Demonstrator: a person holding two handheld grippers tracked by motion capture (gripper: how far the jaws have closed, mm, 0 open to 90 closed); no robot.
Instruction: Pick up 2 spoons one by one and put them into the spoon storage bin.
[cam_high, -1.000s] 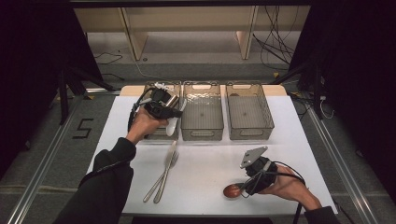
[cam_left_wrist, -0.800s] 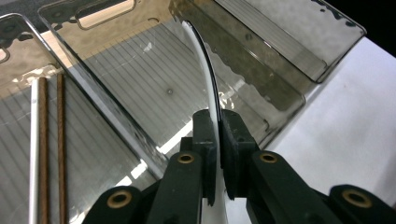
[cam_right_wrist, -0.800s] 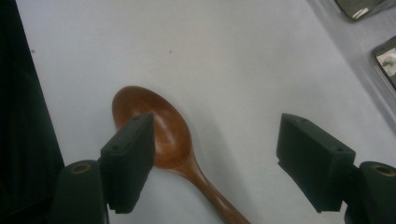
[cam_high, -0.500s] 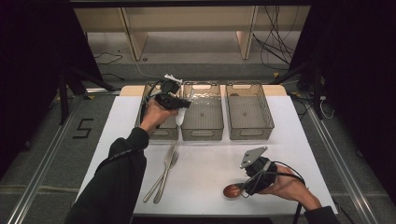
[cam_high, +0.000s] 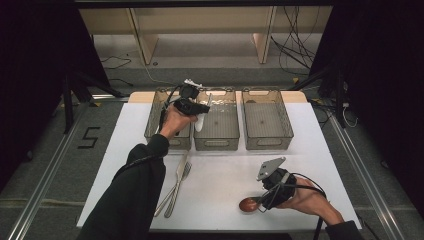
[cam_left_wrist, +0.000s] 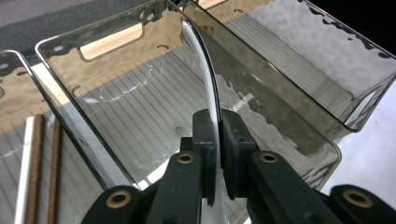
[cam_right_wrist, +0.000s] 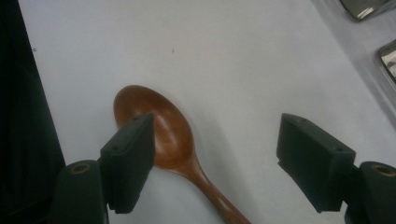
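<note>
Left claw is clamped tight on a white spoon, holding it over the middle bin of three clear bins at the far side of the counter. Right claw sits low near the counter's front edge, jaws wide apart with nothing gripped, and a brown wooden spoon lies on the counter between them, its bowl beside one pad.

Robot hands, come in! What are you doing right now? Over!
Left gripper shut on white spoon, over middle bin. Right gripper open around wooden spoon on table. Nothing in the way.
</note>
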